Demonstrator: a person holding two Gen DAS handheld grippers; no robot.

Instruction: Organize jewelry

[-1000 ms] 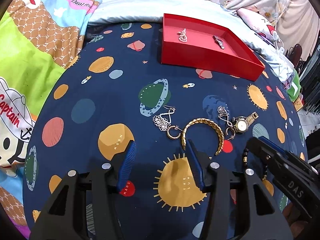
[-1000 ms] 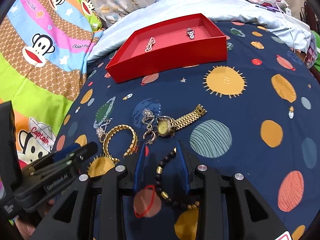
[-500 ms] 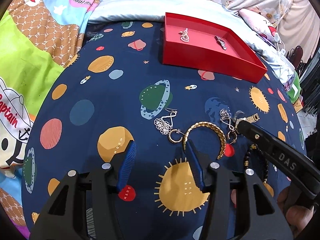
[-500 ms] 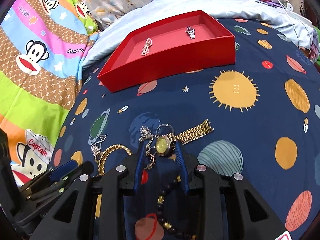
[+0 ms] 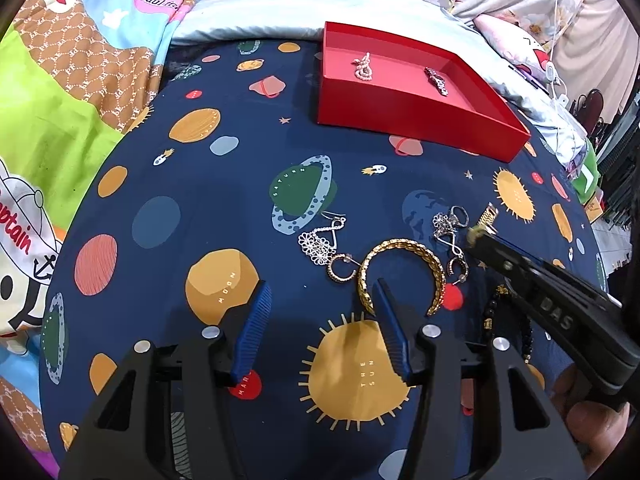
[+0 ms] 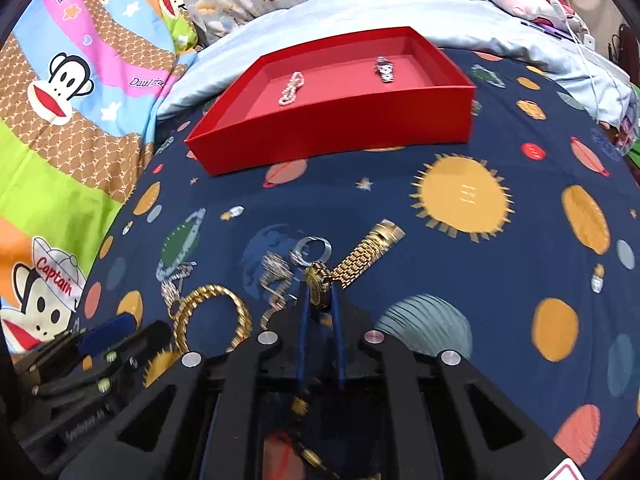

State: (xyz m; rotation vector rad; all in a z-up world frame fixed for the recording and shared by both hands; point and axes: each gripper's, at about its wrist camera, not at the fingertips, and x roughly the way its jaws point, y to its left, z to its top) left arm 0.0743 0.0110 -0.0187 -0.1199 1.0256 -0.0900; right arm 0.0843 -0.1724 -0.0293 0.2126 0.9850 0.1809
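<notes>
My right gripper [image 6: 320, 294] is shut on the gold watch [image 6: 360, 256], pinching its face; the band trails up and right. It also shows in the left wrist view [image 5: 478, 236]. My left gripper [image 5: 322, 294] is open and empty, just short of the gold bangle [image 5: 400, 248]. Silver flower earrings [image 5: 318, 242], a gold hoop [image 5: 340, 270] and a silver chain [image 5: 446, 226] lie around the bangle [image 6: 212, 312]. A black bead bracelet [image 5: 490, 312] lies to the right. The red tray [image 6: 320, 128] holds a pearl piece [image 6: 292, 88] and a silver watch [image 6: 384, 68].
The jewelry lies on a navy planet-print cloth [image 5: 200, 200] over a bed. A colourful monkey-print blanket [image 5: 60, 100] is on the left, a light blue sheet [image 6: 360, 12] and pillows behind the red tray [image 5: 400, 96].
My right gripper moved forward from the bead bracelet to the gold watch and closed on its face. My left gripper stayed open and barely moved.
</notes>
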